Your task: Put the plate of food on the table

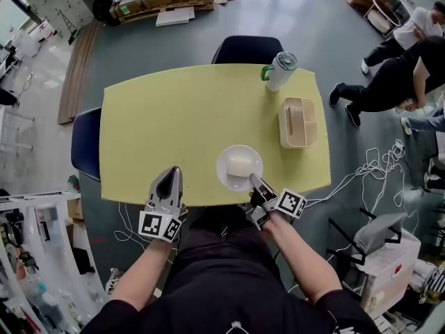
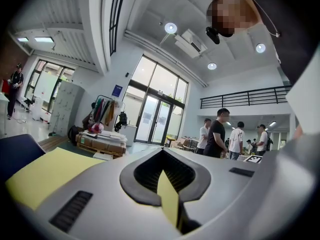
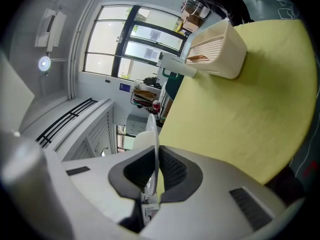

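Observation:
A white plate (image 1: 238, 167) with a pale piece of food (image 1: 240, 164) on it is over the front edge of the yellow table (image 1: 174, 117), right of the middle. My right gripper (image 1: 256, 182) is shut on the plate's near rim. In the right gripper view the plate (image 3: 152, 129) shows edge-on, pinched between the dark pads of the right gripper (image 3: 156, 156). Whether it rests on the table I cannot tell. My left gripper (image 1: 169, 175) lies at the table's front edge, to the plate's left, shut and holding nothing. The left gripper (image 2: 162, 171) points across the table (image 2: 45, 176).
A white cup with a green lid (image 1: 280, 71) stands at the far right of the table, a beige slotted box (image 1: 297, 122) near its right edge. Dark chairs sit at the far side (image 1: 247, 49) and left end (image 1: 85, 145). Cables (image 1: 379, 167) and people (image 1: 396, 75) are to the right.

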`<state>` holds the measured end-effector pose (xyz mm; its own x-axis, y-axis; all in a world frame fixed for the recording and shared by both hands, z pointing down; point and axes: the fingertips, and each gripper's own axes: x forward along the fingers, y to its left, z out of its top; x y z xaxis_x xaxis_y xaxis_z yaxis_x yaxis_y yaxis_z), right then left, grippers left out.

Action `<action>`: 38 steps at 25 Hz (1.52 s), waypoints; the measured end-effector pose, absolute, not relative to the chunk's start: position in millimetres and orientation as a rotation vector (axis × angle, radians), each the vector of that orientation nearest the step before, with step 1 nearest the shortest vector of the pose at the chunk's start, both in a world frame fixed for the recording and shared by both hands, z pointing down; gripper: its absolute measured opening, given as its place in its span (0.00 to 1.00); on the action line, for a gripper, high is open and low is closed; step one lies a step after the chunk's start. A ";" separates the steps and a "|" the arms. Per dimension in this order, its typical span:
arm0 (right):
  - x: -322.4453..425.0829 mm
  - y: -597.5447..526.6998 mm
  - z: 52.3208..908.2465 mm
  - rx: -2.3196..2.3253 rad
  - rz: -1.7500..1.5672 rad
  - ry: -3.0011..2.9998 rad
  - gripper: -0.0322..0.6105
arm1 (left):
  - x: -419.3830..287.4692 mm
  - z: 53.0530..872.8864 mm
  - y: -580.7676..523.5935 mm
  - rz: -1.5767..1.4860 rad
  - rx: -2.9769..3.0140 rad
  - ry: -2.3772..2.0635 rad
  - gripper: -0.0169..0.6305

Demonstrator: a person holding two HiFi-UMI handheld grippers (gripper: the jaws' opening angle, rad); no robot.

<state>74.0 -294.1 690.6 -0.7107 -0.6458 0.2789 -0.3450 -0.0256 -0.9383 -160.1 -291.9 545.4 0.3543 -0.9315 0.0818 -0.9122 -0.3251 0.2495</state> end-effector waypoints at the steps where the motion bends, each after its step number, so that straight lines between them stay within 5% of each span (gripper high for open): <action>1: 75.5 -293.7 700.6 -1.064 -1.819 2.004 0.09 | -160.5 552.9 -292.1 -0.100 2.362 -1.649 0.04; 38: 69.7 -295.1 893.5 -1.227 -2.080 1.858 0.09 | -148.0 678.0 -277.3 -0.029 2.236 -1.597 0.04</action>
